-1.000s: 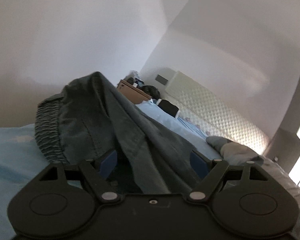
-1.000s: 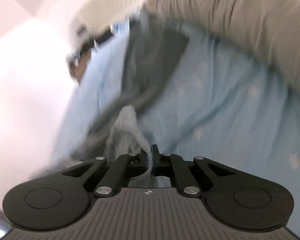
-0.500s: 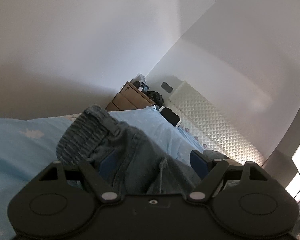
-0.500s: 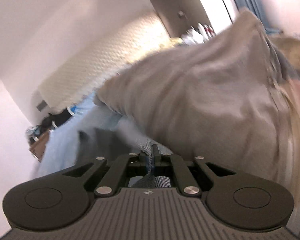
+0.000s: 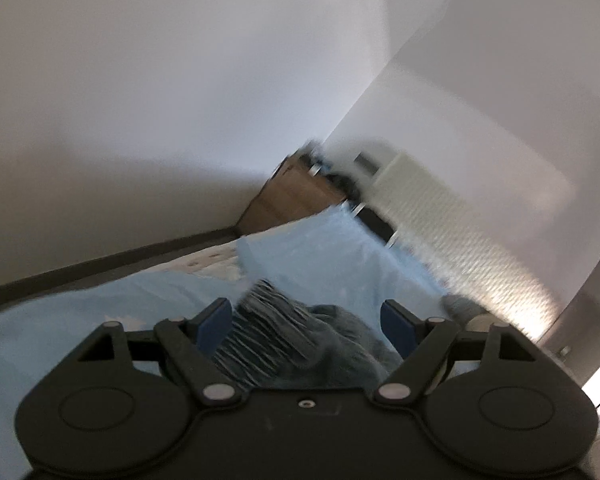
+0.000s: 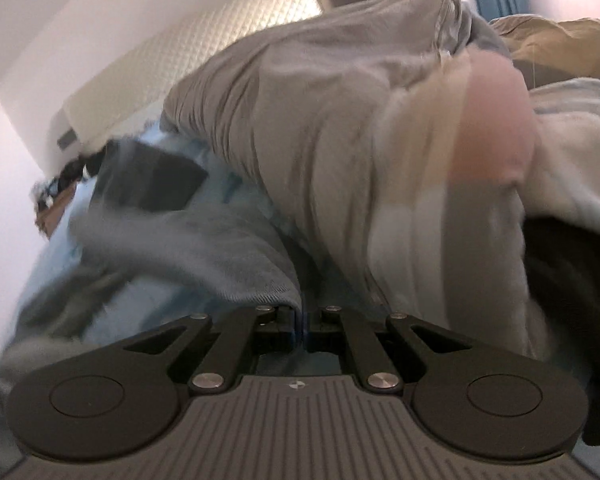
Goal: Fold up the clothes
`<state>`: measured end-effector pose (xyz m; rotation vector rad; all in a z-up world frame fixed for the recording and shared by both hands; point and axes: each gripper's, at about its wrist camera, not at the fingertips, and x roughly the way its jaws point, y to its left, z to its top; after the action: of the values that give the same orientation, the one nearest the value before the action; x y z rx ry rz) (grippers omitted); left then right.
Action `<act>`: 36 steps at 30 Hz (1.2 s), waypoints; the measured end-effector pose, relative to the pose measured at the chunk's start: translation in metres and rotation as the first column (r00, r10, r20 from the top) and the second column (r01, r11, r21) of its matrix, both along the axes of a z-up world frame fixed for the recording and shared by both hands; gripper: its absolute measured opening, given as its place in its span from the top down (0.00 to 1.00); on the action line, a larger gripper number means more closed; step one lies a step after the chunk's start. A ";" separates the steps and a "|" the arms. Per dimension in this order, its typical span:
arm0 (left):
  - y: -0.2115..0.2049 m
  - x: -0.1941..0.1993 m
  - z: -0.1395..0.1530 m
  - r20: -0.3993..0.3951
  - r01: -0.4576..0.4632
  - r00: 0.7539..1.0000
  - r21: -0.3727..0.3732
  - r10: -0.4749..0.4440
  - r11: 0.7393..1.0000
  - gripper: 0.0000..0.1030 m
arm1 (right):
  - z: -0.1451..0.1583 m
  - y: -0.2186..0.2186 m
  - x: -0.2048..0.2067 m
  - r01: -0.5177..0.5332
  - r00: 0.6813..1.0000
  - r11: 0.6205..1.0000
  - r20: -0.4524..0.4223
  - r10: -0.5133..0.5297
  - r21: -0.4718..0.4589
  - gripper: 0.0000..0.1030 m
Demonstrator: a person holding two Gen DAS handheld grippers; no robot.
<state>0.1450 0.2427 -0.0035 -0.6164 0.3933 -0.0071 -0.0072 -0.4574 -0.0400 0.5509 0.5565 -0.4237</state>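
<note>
**Denim pinched on the right, loose between the left fingers**

Our right gripper (image 6: 302, 326) has its fingers pressed together on a hem of the blue-grey denim garment (image 6: 204, 256), which trails to lower left. Our left gripper (image 5: 306, 320) stands wide, the garment's ribbed waistband (image 5: 260, 332) bunched between its fingers; we cannot tell if they touch it. A grey duvet (image 6: 300, 120) crowds the right view, over the light blue bed sheet (image 5: 320, 256).

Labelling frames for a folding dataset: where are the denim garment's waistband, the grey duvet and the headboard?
waistband (image 5: 260, 332), left wrist view, ribbed elastic band.
grey duvet (image 6: 300, 120), right wrist view, creased top.
headboard (image 5: 460, 240), left wrist view, quilted face.
</note>
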 end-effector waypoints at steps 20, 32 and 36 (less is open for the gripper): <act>0.009 0.028 0.003 -0.342 0.045 0.929 -0.278 -0.143 0.959 0.12 | 0.025 0.073 0.016 -0.446 0.883 0.612 -0.210 0.419 -0.653 0.52; 0.007 0.068 0.000 -0.481 -0.069 0.872 -0.317 -0.097 0.946 0.12 | -0.031 0.083 0.119 -0.751 0.659 0.464 -0.490 0.571 -0.470 0.44; 0.015 0.064 0.021 -0.460 -0.093 0.886 -0.307 -0.062 0.947 0.12 | -0.039 0.090 0.118 -0.775 0.631 0.431 -0.520 0.576 -0.463 0.42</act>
<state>0.2087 0.2581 0.0172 -0.9495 0.8673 0.0968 0.1106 -0.3674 -0.0789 -0.4768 0.8109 0.1318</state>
